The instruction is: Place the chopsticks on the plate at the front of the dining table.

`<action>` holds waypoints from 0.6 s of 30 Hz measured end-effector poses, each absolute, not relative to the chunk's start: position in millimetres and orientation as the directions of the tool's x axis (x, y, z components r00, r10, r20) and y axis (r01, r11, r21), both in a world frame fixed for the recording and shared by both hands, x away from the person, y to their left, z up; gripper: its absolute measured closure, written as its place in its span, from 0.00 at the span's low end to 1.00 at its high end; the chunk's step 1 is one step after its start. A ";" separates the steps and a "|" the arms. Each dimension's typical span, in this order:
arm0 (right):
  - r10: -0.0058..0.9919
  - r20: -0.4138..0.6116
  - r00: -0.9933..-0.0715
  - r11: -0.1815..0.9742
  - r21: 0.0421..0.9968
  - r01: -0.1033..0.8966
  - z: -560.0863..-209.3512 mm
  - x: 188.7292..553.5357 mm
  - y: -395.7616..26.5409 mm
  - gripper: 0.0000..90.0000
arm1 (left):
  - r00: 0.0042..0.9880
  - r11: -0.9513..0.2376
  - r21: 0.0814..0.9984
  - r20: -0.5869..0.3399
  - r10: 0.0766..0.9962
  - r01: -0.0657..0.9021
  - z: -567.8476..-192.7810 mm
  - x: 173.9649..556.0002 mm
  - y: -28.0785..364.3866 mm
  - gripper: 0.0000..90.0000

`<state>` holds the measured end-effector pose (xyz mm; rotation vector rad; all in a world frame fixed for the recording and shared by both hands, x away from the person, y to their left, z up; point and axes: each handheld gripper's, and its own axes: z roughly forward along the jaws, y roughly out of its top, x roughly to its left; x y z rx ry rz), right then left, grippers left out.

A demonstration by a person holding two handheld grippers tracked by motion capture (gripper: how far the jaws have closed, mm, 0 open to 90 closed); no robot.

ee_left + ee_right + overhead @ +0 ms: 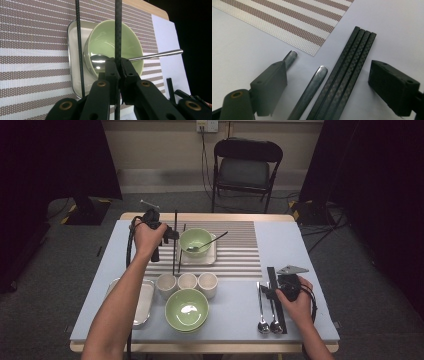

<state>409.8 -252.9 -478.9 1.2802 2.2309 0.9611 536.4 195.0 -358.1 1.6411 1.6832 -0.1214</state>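
My left gripper (172,235) (119,65) is shut on one black chopstick (118,30) (175,245) and holds it above the left side of a green bowl (196,241) (110,45). That bowl sits on a white square plate (75,50) with a metal spoon (155,54) resting in it. A second black chopstick (79,50) runs beside the bowl over the plate's left part. My right gripper (271,287) (332,85) stands open near the table, its jaws straddling a spoon handle (312,87) and a bundle of black chopsticks (347,72) (276,305).
A striped placemat (235,250) lies under the plate. Three pale cups (187,281) stand in a row, stacked green bowls (187,309) in front of them, a metal tray (144,302) at the left. Two spoons (262,315) lie by the chopstick bundle. A chair (245,167) stands behind the table.
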 end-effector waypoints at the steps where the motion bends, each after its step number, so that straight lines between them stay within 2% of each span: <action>1: 0.863 0.001 -0.505 0.347 0.727 0.593 -478.9 409.8 -252.9 0.16 | 0.126 0.163 0.434 -0.563 0.817 0.886 -358.0 537.0 195.2 0.95; 18: 0.863 0.001 -0.505 0.346 0.727 0.594 -478.9 409.8 -252.9 0.16 | 0.117 0.168 0.427 -0.566 0.816 0.888 -363.5 545.3 196.7 0.96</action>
